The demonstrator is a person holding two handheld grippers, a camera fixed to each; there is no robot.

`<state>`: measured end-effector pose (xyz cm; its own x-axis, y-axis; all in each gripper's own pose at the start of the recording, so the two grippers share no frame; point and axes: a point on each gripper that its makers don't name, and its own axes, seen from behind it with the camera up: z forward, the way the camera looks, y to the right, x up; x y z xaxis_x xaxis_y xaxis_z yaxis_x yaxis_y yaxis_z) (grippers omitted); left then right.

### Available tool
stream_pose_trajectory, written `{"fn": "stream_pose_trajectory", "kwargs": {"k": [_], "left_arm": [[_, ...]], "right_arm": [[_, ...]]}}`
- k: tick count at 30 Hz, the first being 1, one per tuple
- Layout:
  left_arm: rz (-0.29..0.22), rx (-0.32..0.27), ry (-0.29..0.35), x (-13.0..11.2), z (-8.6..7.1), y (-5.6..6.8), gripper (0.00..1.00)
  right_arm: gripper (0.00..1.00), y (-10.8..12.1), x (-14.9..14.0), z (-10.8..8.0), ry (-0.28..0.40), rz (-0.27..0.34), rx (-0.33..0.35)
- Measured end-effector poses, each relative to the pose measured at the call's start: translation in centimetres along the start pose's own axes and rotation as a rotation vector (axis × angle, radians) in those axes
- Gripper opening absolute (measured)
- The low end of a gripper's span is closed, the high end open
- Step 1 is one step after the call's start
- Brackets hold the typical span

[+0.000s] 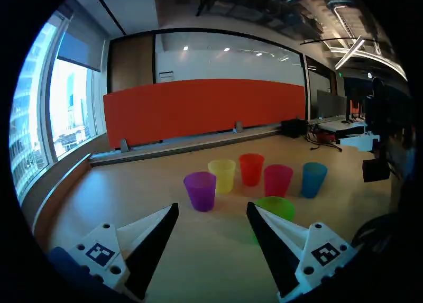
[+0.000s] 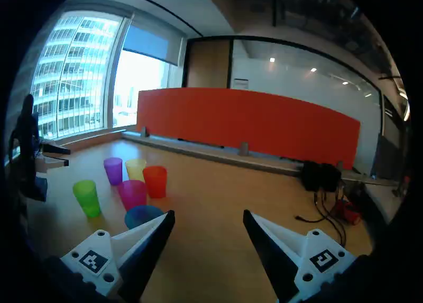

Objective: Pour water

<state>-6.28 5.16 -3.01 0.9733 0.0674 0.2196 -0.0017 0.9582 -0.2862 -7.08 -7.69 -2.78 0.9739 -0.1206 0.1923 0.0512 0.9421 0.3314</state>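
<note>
Left gripper view shows translucent tapered plastic cups (image 1: 200,191); left gripper (image 1: 211,205) and right gripper (image 2: 208,212) gape empty.

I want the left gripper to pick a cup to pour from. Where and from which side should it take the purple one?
I'd take the purple cup by its side wall, mid-height, coming level from the near side. It stands upright at the group's front left, with the yellow cup close behind, and widens toward the rim, which should resist slipping.
</note>
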Motion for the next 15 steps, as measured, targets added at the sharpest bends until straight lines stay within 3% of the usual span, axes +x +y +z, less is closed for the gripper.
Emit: {"fn": "stream_pose_trajectory", "kwargs": {"k": [9, 15], "left_arm": [[-0.026, 0.084, 0.074, 1.9, -0.5, -1.4, 0.96], [-0.061, 0.111, 0.118, 3.1, -0.9, -1.9, 0.96]], "right_arm": [[1.0, 2.1, 2.2, -0.2, 0.113, 0.054, -0.146], [1.0, 3.3, 2.8, -0.8, 0.159, 0.081, -0.241]]}}
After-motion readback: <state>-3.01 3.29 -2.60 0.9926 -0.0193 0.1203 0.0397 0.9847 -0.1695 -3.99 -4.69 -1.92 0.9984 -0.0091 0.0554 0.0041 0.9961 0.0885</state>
